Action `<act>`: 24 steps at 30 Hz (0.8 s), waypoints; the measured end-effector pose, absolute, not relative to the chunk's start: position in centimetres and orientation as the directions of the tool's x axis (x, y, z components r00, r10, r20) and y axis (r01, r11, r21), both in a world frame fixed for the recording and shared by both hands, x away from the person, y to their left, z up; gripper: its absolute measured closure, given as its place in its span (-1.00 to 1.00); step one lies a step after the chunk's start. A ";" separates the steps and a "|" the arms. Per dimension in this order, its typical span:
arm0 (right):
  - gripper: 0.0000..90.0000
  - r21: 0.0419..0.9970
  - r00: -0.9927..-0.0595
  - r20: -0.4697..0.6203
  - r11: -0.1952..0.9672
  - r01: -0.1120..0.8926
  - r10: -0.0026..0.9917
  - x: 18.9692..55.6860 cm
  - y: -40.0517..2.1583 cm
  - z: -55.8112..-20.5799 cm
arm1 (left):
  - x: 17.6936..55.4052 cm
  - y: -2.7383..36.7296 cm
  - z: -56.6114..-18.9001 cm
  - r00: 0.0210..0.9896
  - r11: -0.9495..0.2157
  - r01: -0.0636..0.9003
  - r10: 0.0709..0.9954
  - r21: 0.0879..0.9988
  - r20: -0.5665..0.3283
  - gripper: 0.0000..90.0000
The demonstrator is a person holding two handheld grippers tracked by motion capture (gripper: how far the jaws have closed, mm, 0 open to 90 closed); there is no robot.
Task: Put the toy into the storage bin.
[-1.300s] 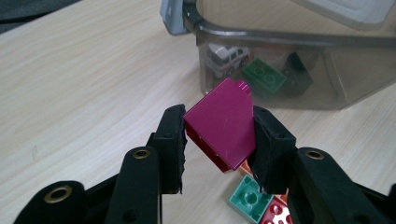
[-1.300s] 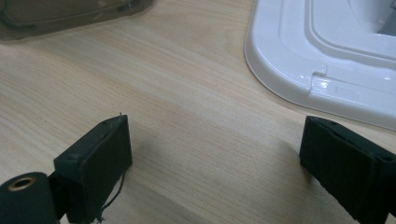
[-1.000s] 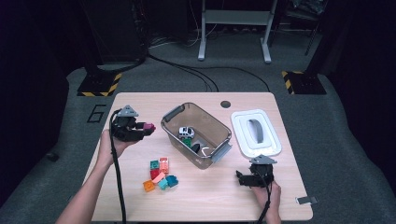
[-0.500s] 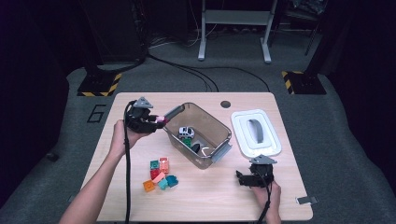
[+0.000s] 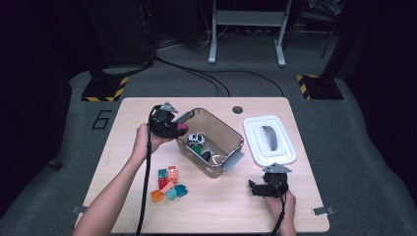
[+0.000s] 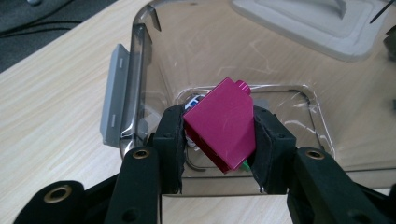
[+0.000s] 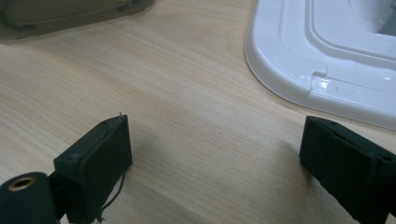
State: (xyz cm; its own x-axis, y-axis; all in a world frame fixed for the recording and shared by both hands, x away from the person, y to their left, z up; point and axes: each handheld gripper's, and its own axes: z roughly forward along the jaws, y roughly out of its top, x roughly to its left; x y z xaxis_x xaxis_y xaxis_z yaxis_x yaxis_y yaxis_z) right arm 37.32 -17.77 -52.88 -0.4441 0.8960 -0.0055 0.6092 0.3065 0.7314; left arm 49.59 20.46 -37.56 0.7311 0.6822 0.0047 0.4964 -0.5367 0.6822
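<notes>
My left gripper point(image 5: 181, 127) is shut on a magenta brick point(image 6: 222, 122), holding it over the left rim of the clear plastic bin point(image 5: 231, 140); in the left gripper view both pads press its sides and the bin point(image 6: 149, 79) lies just beyond. Inside the bin are a small white toy car point(image 5: 196, 139) and other small pieces. Several coloured bricks point(image 5: 168, 183) lie on the table in front of the bin. My right gripper point(image 5: 256, 188) rests low on the table at the front right, jaws wide open on bare wood point(image 7: 210, 140).
A white bin lid point(image 5: 269, 139) with a grey handle lies right of the bin; its edge point(image 7: 289, 79) shows close to the right gripper. The wooden table point(image 5: 123, 123) stands on grey floor with cables and hazard-striped feet behind it.
My left hand has carried the magenta brick rightwards from the table's left side to the bin's left rim. The right hand has stayed put.
</notes>
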 end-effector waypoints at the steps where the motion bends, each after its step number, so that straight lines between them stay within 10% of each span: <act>1: -0.81 0.731 -0.444 -0.005 0.306 0.610 0.896 37.3 -17.8 -52.9 | 49.7 20.3 -37.7 0.732 -0.542 0.499 0.681 0.676 0.005 0.32; 13: -0.81 0.731 -0.444 -0.005 0.306 0.609 0.896 37.3 -17.8 -52.9 | 50.0 20.0 -38.8 0.747 -0.573 0.525 0.664 0.630 -0.018 0.29; 24: -0.81 0.732 -0.446 -0.004 0.307 0.608 0.895 37.3 -17.8 -52.9 | 47.8 21.7 -37.3 0.732 -0.544 0.515 0.682 0.662 -0.009 -0.30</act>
